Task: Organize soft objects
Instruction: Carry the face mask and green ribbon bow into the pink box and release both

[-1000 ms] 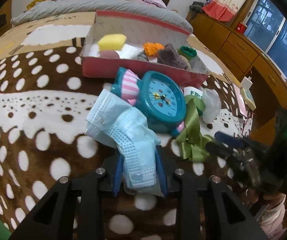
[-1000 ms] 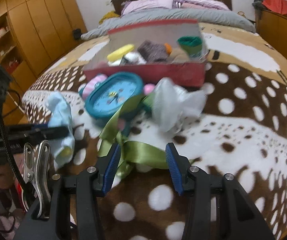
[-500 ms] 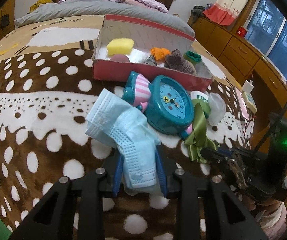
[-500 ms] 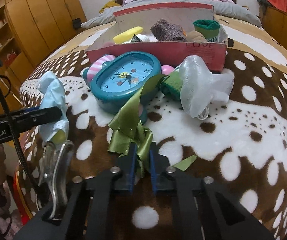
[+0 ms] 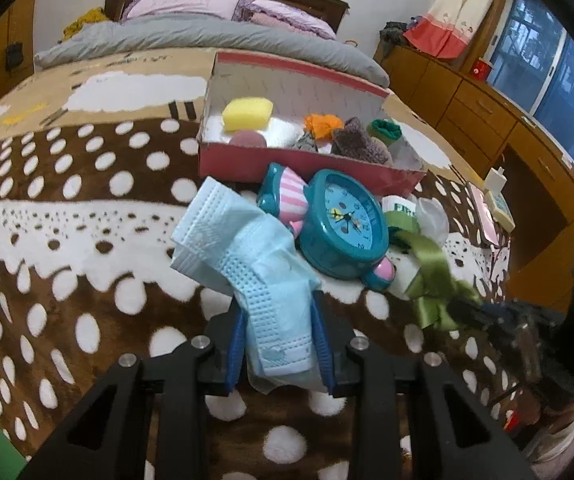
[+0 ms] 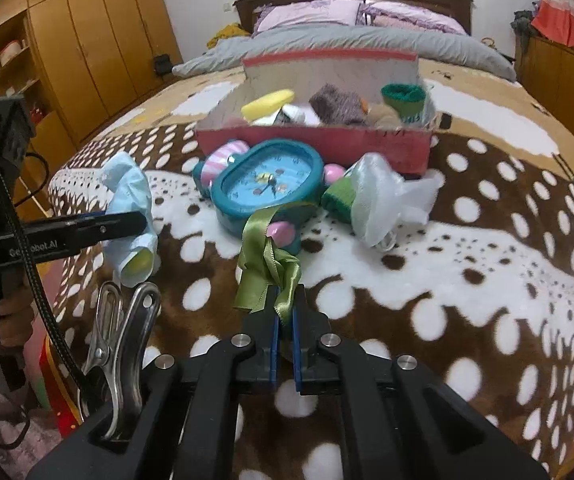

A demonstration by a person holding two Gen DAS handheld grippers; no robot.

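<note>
Green satin ribbon [image 6: 267,272], low centre of the right wrist view, now pinched between the blue pads of the right gripper [image 6: 285,320], jaws drawn down to a sliver around its bunched loops. A second ago: same jaws standing wide on either side of the ribbon, nothing caught; half a second ago, nearly shut. Grip made, then, with the free tail trailing up and over the front edge of the teal alarm clock [image 6: 267,184], so likely to drag across it on the lift. Blue face mask [image 5: 247,264], centre of the left wrist view, clamped as before in the left gripper [image 5: 279,344], jaws only partly closed around the folded cloth, lower corner hanging below the pads. No visible change there across the second. Red cardboard box [image 5: 307,168], upper centre of both views, just behind the clock, already holding a yellow sponge [image 5: 247,114], an orange scrap, a brown knit piece and a green roll. Both soft items in hand, neither yet in the box; probably a lift and carry over the clock next. Crumpled clear plastic bag [image 6: 387,196], right of the clock, lying loose on the spotted blanket [image 6: 487,320] and untouched.
</note>
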